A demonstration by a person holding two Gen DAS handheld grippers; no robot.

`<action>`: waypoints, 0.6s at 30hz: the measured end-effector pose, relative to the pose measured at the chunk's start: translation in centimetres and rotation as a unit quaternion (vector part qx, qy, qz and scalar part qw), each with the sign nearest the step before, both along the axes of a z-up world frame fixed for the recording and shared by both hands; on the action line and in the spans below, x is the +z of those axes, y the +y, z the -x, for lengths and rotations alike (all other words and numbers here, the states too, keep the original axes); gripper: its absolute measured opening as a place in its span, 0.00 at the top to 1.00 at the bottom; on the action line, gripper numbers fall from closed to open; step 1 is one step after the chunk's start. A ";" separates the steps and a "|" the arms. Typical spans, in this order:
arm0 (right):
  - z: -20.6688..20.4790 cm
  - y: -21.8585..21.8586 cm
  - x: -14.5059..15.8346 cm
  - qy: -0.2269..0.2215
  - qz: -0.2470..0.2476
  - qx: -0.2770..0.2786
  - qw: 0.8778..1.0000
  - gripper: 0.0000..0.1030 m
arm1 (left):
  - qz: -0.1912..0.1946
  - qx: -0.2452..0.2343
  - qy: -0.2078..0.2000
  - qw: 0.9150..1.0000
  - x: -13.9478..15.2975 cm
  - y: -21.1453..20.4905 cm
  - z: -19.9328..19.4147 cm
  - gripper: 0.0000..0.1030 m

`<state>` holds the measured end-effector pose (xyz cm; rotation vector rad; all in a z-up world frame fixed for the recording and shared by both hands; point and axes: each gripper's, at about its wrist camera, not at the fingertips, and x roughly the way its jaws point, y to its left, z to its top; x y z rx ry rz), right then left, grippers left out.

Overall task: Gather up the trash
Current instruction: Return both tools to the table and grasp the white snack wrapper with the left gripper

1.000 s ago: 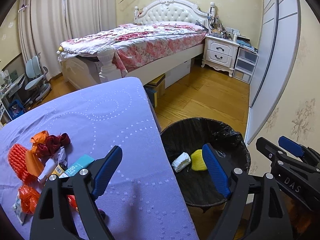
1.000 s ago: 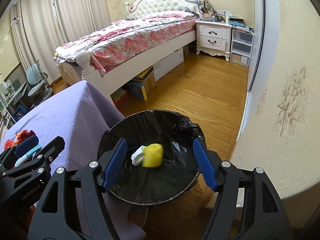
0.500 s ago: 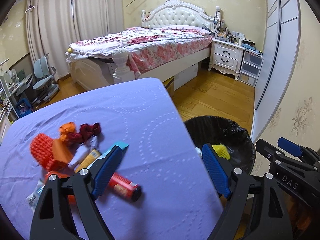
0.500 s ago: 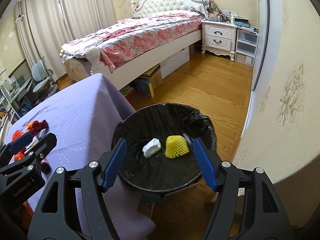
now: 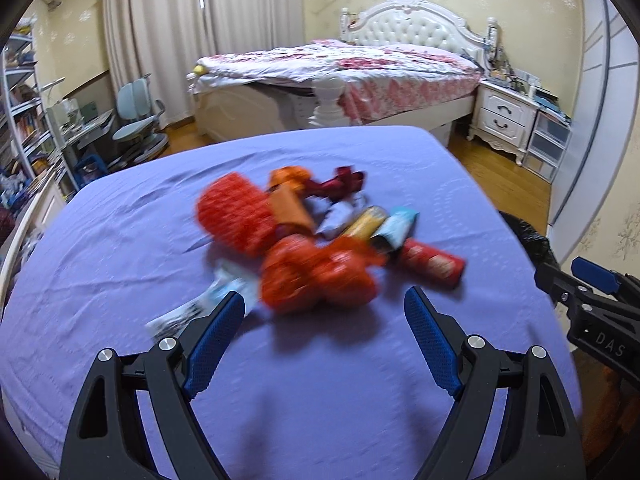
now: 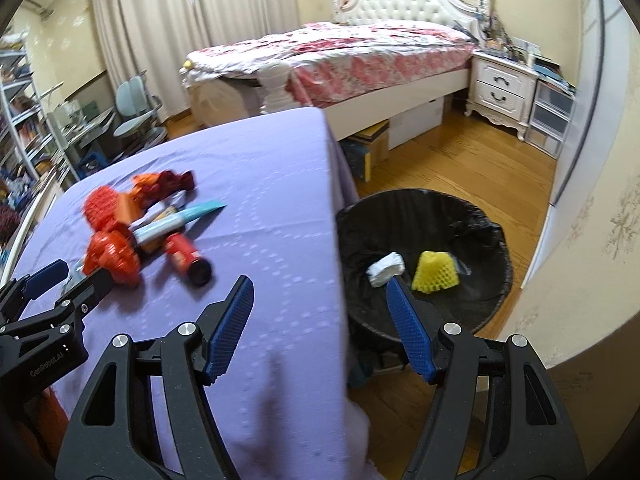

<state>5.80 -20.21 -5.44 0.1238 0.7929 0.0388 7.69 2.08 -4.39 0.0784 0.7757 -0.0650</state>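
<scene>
A heap of trash (image 5: 316,240) lies on the purple-covered table (image 5: 120,264): red and orange foam nets, wrappers, a teal packet and a red tube (image 5: 434,266). My left gripper (image 5: 324,316) hangs open just in front of the heap, nothing between its fingers. In the right wrist view the same heap (image 6: 140,224) sits at the left. My right gripper (image 6: 320,300) is open and empty over the table's right edge. Beside the table stands a black-lined bin (image 6: 492,240) holding a yellow foam net (image 6: 434,272) and a white wad (image 6: 385,268).
A bed (image 5: 360,76) with a floral cover stands behind the table, a white nightstand (image 5: 504,120) to its right. Boxes (image 6: 370,148) sit under the bed on the wooden floor. A desk chair (image 5: 136,120) and shelves fill the left. The wall runs close on the right.
Both grippers have swung left, away from the bin and over the table. The trash heap now lies centred ahead of the left gripper. Both stayed open and empty.
</scene>
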 end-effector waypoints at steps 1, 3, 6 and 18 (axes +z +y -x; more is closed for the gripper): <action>0.1 0.5 0.0 0.001 0.003 0.006 1.000 0.35 | -0.001 0.009 0.002 1.000 -0.2 0.9 0.3 0.20; 0.2 2.0 0.0 0.002 0.010 0.023 1.000 0.35 | -0.002 0.024 0.005 1.000 -0.5 2.5 0.5 0.20; 0.2 3.7 -0.2 0.006 0.014 0.039 0.999 0.35 | -0.002 0.047 0.013 0.999 -1.0 4.7 0.7 0.20; -0.7 6.9 -1.5 0.025 0.035 0.069 0.997 0.35 | -0.018 0.065 0.056 0.996 -3.0 7.7 -1.2 0.21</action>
